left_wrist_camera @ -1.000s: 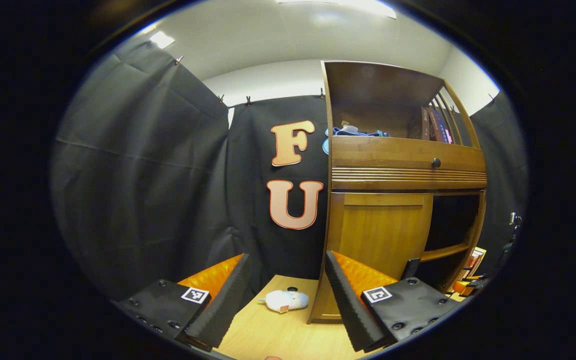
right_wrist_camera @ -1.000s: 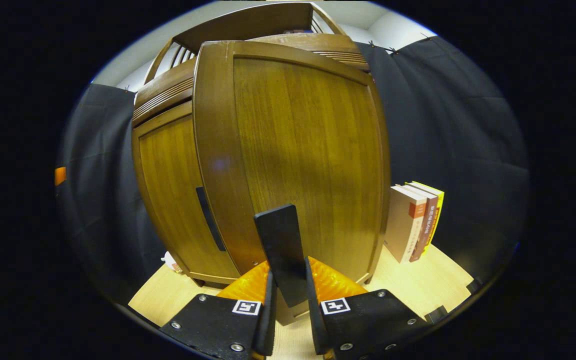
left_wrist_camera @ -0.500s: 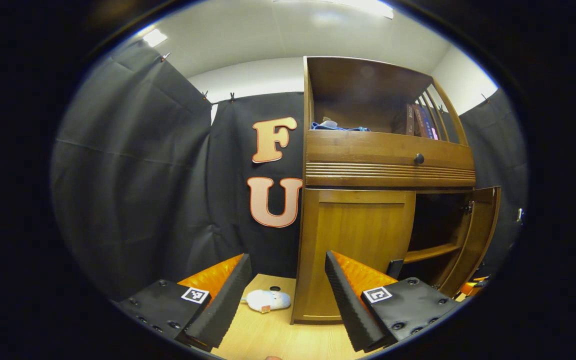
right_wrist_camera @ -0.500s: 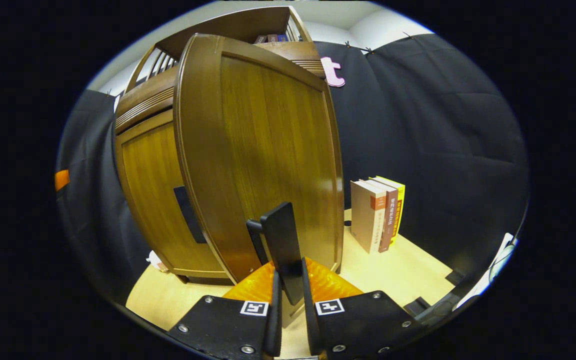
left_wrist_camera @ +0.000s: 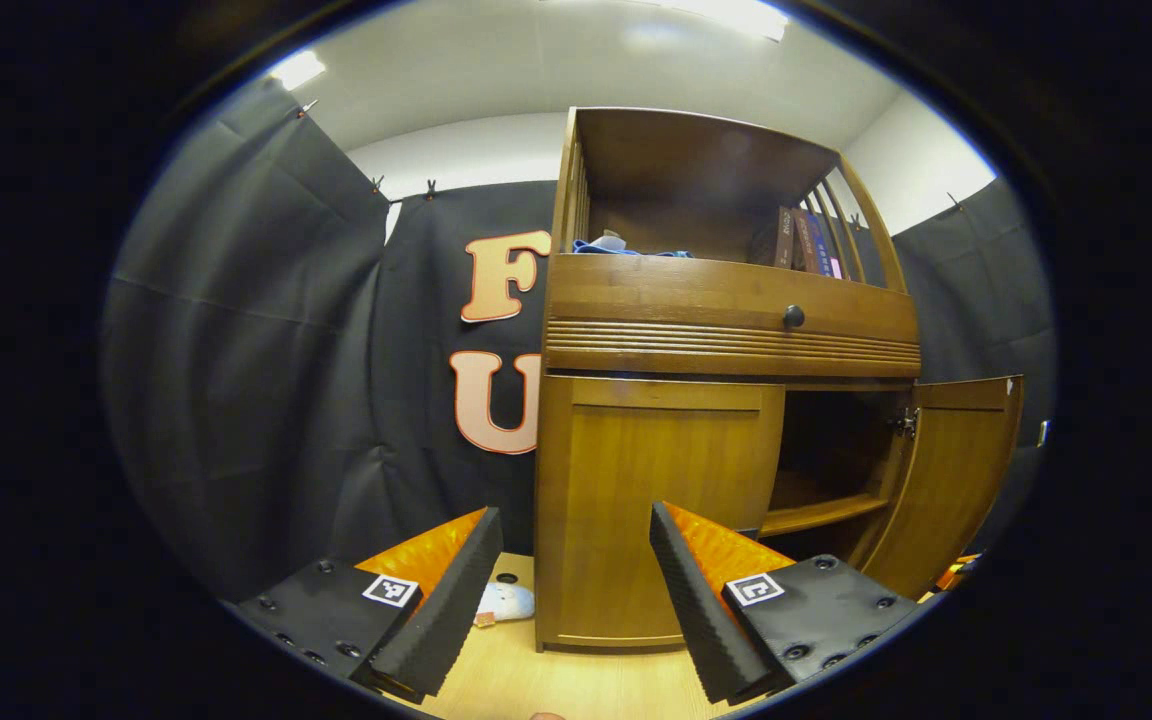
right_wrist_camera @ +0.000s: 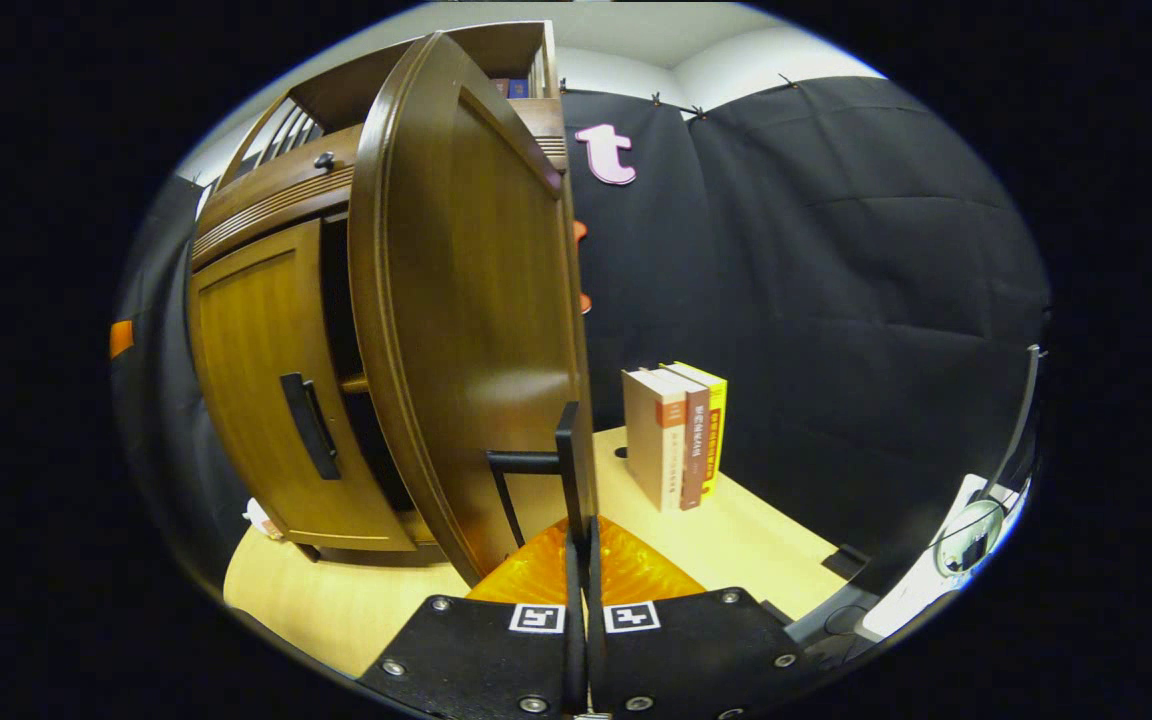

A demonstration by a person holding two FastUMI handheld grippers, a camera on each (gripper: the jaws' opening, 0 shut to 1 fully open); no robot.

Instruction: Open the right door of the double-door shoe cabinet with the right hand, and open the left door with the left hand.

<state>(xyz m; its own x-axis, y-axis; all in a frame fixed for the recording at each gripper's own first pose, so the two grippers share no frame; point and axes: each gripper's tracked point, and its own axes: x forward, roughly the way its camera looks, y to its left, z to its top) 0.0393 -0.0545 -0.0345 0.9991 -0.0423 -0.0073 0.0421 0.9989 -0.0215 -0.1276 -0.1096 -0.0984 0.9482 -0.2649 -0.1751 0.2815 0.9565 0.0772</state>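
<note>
The left gripper [left_wrist_camera: 571, 585] hangs with jaws wide apart, holding nothing, facing the closed left door [left_wrist_camera: 661, 500] of the shoe cabinet [left_wrist_camera: 731, 320]. The right door [right_wrist_camera: 476, 330] stands swung out — the right gripper [right_wrist_camera: 576, 560] is clamped on its black handle [right_wrist_camera: 566, 470]. Books [right_wrist_camera: 681, 435] stand near the table's [right_wrist_camera: 766, 540] back edge.

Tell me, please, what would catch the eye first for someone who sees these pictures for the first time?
The right door stands wide open, and the right tool is shut on its black handle. In the left gripper view the left door is closed, with the open left tool in front of it and not touching it. Three books stand on the table right of the cabinet.
</note>
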